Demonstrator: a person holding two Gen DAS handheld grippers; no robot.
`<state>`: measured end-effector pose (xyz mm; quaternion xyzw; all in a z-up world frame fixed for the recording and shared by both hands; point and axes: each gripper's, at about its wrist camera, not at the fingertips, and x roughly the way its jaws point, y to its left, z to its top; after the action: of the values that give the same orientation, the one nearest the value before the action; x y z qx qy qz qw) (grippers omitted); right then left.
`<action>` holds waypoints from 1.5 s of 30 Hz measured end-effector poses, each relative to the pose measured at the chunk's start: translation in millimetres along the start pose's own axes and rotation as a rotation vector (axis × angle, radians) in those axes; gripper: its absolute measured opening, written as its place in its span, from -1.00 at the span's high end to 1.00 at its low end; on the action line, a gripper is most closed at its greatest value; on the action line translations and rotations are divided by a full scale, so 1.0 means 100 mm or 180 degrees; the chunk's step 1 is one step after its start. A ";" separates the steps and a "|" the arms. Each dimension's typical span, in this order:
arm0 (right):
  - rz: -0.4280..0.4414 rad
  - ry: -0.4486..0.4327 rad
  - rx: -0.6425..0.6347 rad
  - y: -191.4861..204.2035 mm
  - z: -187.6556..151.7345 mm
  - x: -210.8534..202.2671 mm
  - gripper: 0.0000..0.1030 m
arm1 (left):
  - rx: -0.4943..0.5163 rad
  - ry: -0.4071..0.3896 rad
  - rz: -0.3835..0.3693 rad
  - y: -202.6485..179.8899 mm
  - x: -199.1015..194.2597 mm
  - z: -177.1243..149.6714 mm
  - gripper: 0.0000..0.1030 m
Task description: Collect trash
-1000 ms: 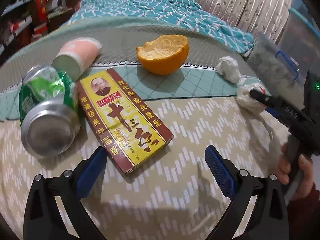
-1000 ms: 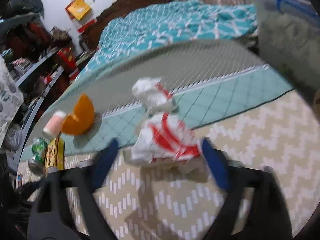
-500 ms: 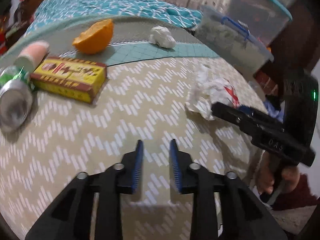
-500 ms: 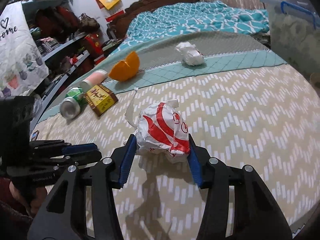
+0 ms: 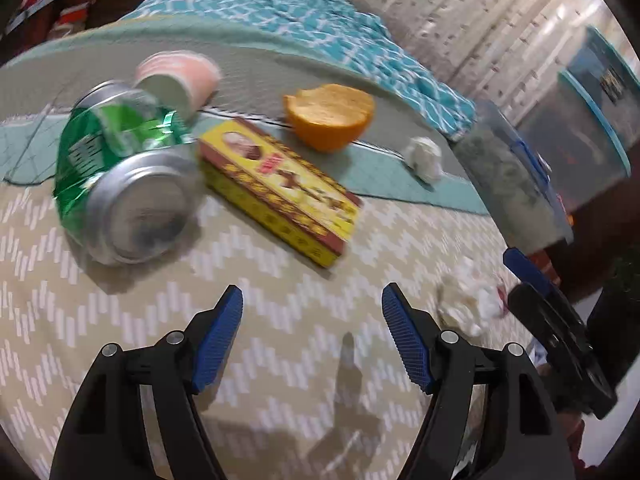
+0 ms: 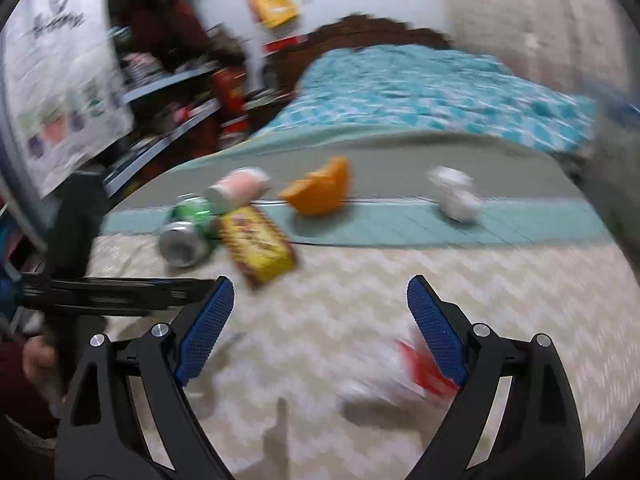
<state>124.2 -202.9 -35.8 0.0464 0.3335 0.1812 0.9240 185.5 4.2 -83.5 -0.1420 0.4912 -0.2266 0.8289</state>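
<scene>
The left gripper (image 5: 312,336) is hovering over the zigzag-patterned tabletop (image 5: 280,360), its jaws opening with nothing between them. Just beyond it, a crushed green can (image 5: 124,184) is lying on its side at the left, touching a pale pink cup (image 5: 180,80) tipped over behind it. A yellow and red box (image 5: 280,188) is lying flat beside the can, with half an orange peel (image 5: 330,116) farther back and a small white paper ball (image 5: 424,158) to the far right. The right gripper (image 6: 320,328) is also opening wide; a crumpled white and red wrapper (image 6: 400,376) is sitting blurred on the tabletop low between its fingers, close to the right-hand one, and it is unclear whether it touches the pad. A hand (image 6: 38,356) is holding the left gripper at the left edge of the right wrist view. A bed with a teal cover (image 6: 420,88) is standing behind.
</scene>
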 end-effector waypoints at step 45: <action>-0.0321 0.0060 0.1057 -0.78 -0.84 -0.45 -0.52 | 0.1069 0.0068 0.0648 -0.46 0.15 -0.33 -0.08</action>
<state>62.5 -295.1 -89.5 0.1798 0.3695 0.0774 0.9084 152.0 -43.7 -89.3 0.0512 0.4671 -0.2219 0.8544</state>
